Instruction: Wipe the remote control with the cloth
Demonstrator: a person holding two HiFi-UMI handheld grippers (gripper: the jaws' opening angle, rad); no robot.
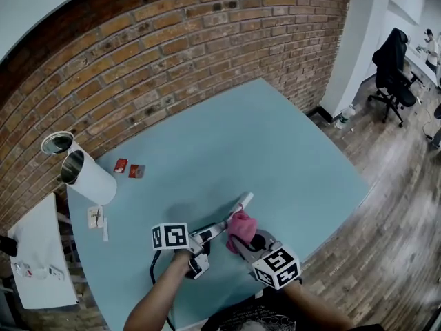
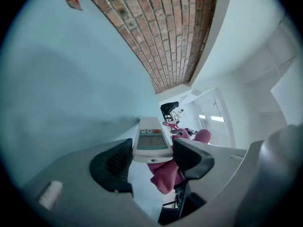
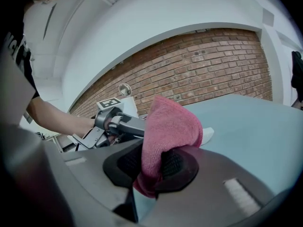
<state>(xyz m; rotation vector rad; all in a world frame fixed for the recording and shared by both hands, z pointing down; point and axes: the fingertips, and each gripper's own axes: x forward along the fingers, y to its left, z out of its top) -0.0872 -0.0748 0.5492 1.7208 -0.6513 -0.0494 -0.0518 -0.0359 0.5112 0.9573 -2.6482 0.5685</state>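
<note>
1. The left gripper [image 2: 152, 157] has its jaws set fairly wide and closed on a slim white remote control [image 2: 152, 143] with a small grey screen and an orange button. One ribbed black pad presses on each long edge.
2. The pads hold the remote at its near end. The screen end sticks out past the fingertips, lifted above the light blue table [image 1: 262, 136].
3. The right gripper [image 3: 151, 167] has its jaws nearly together, pinching a folded pink terry cloth [image 3: 170, 126]. The fabric is squeezed between both pads, and most of it bulges up and forward beyond them.
4. In the head view the cloth [image 1: 241, 226] sits against the remote [image 1: 238, 205] about halfway along its length, just ahead of the left gripper [image 1: 210, 234] – the exact line of contact is hidden by the fabric.
5. From the right gripper view only the white far tip of the remote [image 3: 207, 135] shows past the cloth. From the left gripper view the cloth [image 2: 165, 176] hangs beside and below the remote, against the right-hand pad.
6. The right gripper [image 1: 247, 243] comes in from the person's right, and the two tools meet near the table's front edge.
7. Further back on the table, near the red brick wall [image 1: 179, 54], stand a white cylindrical container [image 1: 89, 174] and two small red packets [image 1: 120, 165] – well apart from the grippers.
</note>
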